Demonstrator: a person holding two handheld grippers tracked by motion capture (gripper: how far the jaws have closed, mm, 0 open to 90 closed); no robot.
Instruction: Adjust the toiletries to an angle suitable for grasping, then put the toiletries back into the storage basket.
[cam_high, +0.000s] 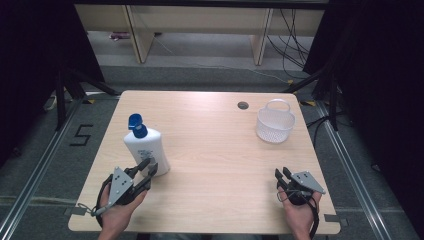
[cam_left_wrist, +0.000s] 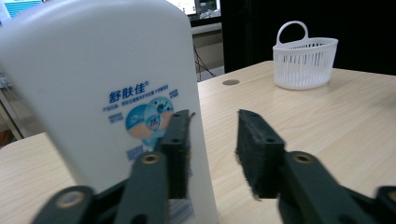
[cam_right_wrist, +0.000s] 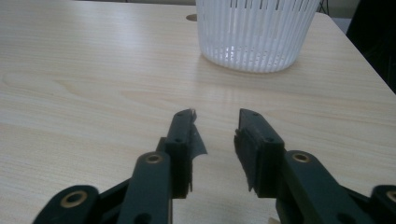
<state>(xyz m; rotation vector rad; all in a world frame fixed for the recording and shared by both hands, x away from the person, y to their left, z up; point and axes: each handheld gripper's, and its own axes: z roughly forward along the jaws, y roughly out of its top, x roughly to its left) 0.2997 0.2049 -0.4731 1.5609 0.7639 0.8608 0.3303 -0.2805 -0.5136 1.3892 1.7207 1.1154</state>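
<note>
The left tongs (cam_high: 150, 169) stand partly apart with nothing between them; in the left gripper view one pad (cam_left_wrist: 180, 149) overlaps the front of the white bottle (cam_left_wrist: 107, 93), though whether it touches the plastic cannot be told. That bottle stands upright near the table's (cam_high: 215, 145) left front, and its blue pump top (cam_high: 136, 125) is cut off in the left gripper view, where the small print under the blue label is too blurred to read. The right tongs (cam_high: 283, 175) hover over bare wood at the right front, narrowly parted and empty. The white basket (cam_high: 275, 122) sits well beyond them, its handle cropped in the right gripper view.
</note>
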